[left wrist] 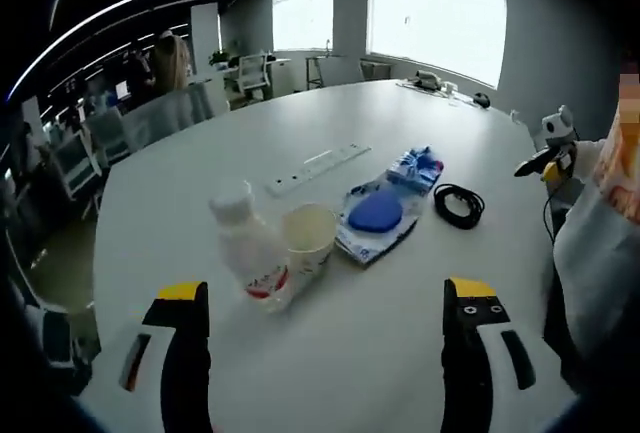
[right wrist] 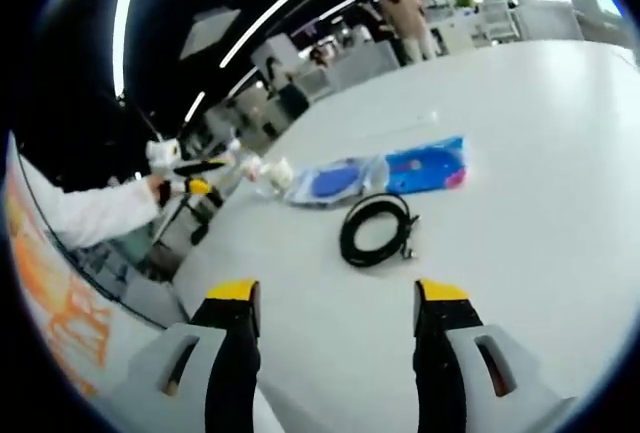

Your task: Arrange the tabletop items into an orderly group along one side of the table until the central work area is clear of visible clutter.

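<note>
White bottle (left wrist: 252,249) and cup (left wrist: 309,237) in left gripper view; both tools (left wrist: 325,305) (right wrist: 336,311) agape, empty.

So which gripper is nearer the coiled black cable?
Right. The right gripper points straight at the black cable, which lies just beyond its open jaws. The left gripper faces the bottle and cup, with the cable farther off to its right.
</note>
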Demonstrator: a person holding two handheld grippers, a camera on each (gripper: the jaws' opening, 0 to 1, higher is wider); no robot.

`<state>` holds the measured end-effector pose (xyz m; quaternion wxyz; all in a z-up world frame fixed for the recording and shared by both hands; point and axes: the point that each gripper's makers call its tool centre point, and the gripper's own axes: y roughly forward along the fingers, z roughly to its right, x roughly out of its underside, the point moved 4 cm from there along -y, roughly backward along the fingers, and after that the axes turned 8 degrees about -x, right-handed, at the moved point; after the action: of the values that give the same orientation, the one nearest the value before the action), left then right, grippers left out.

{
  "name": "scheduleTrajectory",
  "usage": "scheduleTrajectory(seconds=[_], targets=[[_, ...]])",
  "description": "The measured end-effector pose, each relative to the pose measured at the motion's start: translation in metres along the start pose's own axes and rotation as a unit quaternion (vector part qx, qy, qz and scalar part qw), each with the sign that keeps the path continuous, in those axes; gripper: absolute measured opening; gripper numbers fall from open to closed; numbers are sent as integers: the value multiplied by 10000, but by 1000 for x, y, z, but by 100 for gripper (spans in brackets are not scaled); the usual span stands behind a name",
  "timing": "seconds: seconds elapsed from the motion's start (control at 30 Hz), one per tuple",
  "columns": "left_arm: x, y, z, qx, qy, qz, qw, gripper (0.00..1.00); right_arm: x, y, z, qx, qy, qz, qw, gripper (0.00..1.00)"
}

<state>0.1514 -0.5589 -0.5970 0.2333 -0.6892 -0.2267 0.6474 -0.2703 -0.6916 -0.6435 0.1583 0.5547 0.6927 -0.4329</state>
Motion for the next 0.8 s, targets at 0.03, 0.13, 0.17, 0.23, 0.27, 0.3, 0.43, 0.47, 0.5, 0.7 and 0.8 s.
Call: scheduleTrajectory(seconds=[0.03, 0.13, 0.17, 0.23, 0.27, 0.3, 0.43, 0.47, 0.5, 0.7, 0.8], targets=[[0, -2, 4, -21, -6, -9, 10000, 100, 1, -2, 1, 1, 15, 15, 10000, 61], [2, -9, 14, -94, 67, -64, 9999, 100, 5, -6, 3, -13, 50, 11, 10000, 61], [3, -11, 17, -116, 87, -81, 9999, 100, 6, -7, 2, -20, 52, -3, 10000, 61], [7, -16, 25, -140, 108, -115, 9998, 100, 9, -10, 2, -37, 54, -40, 10000, 61], [9, -18, 29, -150, 102, -118, 9998, 100, 10, -11, 1, -49, 54, -46, 10000, 61], [11, -20, 33, -165, 87, -129, 9997, 100, 11, -12, 1, -57, 57, -51, 10000, 61], [26, -29, 35, -567, -160, -345, 9977, 100, 14, -14, 0, -78, 94, -70, 9999, 61], [29, -31, 37, -608, -212, -319, 9974, 100, 16, -14, 0, -88, 105, -81, 9999, 61], [31, -35, 38, -687, -302, -314, 9967, 100, 17, -15, -1, -96, 120, -94, 9998, 61], [56, -55, 54, -914, -776, -670, 9905, 98, 27, -15, -4, -173, 125, -277, 9994, 61], [65, -65, 64, -998, -876, -698, 9887, 97, 29, -15, -5, -190, 116, -308, 9993, 61]])
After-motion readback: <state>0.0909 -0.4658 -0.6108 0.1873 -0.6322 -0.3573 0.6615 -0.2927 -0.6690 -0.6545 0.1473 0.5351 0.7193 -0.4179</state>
